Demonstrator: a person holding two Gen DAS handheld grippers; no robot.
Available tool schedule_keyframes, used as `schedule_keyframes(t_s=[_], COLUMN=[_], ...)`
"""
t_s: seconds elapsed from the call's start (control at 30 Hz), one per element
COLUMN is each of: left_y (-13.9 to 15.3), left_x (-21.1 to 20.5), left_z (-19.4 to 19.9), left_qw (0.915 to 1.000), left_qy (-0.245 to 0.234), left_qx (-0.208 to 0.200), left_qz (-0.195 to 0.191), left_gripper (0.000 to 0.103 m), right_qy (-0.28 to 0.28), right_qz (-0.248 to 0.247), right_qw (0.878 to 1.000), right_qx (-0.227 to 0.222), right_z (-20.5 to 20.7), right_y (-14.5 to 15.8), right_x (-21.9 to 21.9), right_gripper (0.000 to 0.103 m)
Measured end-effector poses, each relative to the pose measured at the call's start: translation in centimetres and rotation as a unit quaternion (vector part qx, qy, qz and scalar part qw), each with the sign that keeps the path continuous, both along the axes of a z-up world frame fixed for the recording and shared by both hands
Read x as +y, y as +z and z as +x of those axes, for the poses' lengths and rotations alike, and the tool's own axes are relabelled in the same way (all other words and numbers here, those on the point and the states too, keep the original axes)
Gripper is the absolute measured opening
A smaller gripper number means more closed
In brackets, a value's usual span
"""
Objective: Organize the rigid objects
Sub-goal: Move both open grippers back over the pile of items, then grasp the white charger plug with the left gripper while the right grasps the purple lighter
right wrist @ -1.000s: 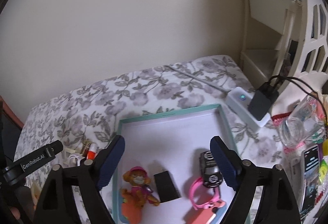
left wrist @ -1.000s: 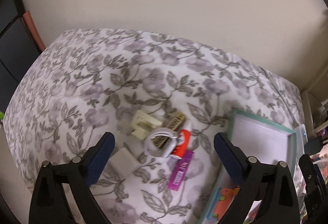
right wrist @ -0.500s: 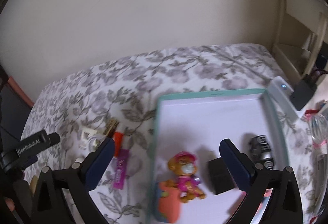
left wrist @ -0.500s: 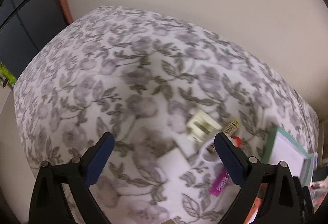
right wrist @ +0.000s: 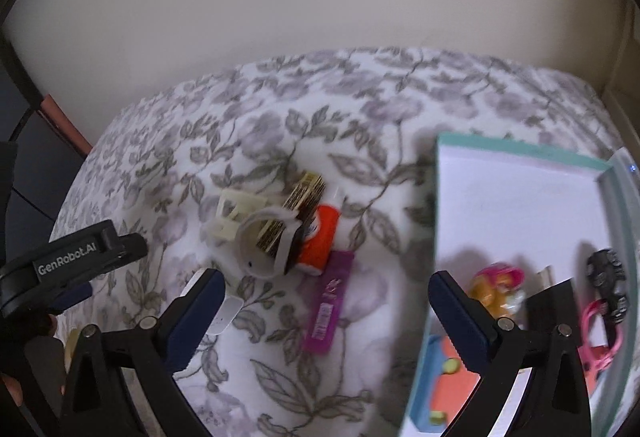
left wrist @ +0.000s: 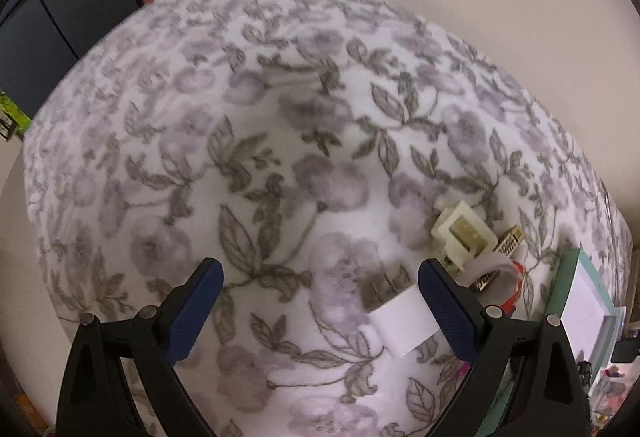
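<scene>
— Looking along the left gripper [left wrist: 319, 297], what do you get?

— Its blue-padded fingers stand wide apart over the floral cloth [left wrist: 240, 157], holding nothing. A white plug adapter [left wrist: 400, 313] lies just inside the right-hand finger, prongs pointing away; that finger covers its far edge.

— And past it?

— A cream plastic frame [left wrist: 464, 233], then a heap mostly hidden behind the finger: a gold-printed piece and something red-orange. Only the corner of the teal-rimmed tray [left wrist: 570, 277] shows at the right edge.

— Does the right gripper [right wrist: 326, 301] show more?

— Yes. Its fingers are spread wide too, empty. The heap sits ahead: a white ring [right wrist: 266, 243] over a gold-and-black packet [right wrist: 300, 201], an orange tube [right wrist: 320, 241] touching them, and a purple packet [right wrist: 330, 305] just beside.

— The tray [right wrist: 520, 151]?

— Right side, cut off by the frame. Inside it: a blurred pink-and-yellow toy figure [right wrist: 496, 285], a black block [right wrist: 548, 301], a dark toy car [right wrist: 608, 277], possibly a pink band [right wrist: 600, 333], and an orange-and-blue item [right wrist: 444, 389] half behind the finger.
</scene>
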State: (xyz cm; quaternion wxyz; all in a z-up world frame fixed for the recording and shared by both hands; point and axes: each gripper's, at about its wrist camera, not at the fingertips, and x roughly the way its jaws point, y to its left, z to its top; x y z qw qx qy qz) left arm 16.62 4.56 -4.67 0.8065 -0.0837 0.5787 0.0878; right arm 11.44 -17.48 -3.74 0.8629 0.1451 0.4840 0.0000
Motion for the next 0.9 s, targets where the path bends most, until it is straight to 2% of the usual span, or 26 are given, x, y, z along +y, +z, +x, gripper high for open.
schedule_keyframes(t_s=[0.13, 0.27, 0.5, 0.7, 0.8, 0.9], left_y=[-2.2, -4.4, -5.5, -6.9, -7.3, -7.3], left_x=[-0.8, -1.7, -2.7, -3.4, -4.0, -4.4], left_z=[0.3, 0.4, 0.5, 0.7, 0.6, 0.5], left_qw=[0.9993, 0.9975, 0.9963, 0.9953, 0.9949, 0.9948], left_qy=[-0.008, -0.021, -0.031, -0.039, -0.051, -0.06], left_qx=[0.034, 0.063, 0.068, 0.08, 0.083, 0.081], left_qz=[-0.014, -0.026, -0.042, -0.04, -0.026, -0.018], left_gripper=[0.098, 0.098, 0.098, 0.098, 0.098, 0.091], right_qy=[0.007, 0.015, 0.021, 0.033, 0.038, 0.039], right_qz=[-0.009, -0.012, -0.037, -0.065, -0.084, -0.093], right_qw=[1.0, 0.999, 0.997, 0.995, 0.994, 0.993], right_qx=[0.02, 0.04, 0.061, 0.06, 0.06, 0.059], right_z=[0.5, 0.7, 0.9, 0.8, 0.9, 0.9], right_y=[-1.6, -3.1, -5.0, -5.2, -5.4, -5.5], right_x=[0.9, 1.4, 1.9, 2.6, 3.0, 3.2], right_gripper=[0.089, 0.08, 0.075, 0.075, 0.074, 0.072])
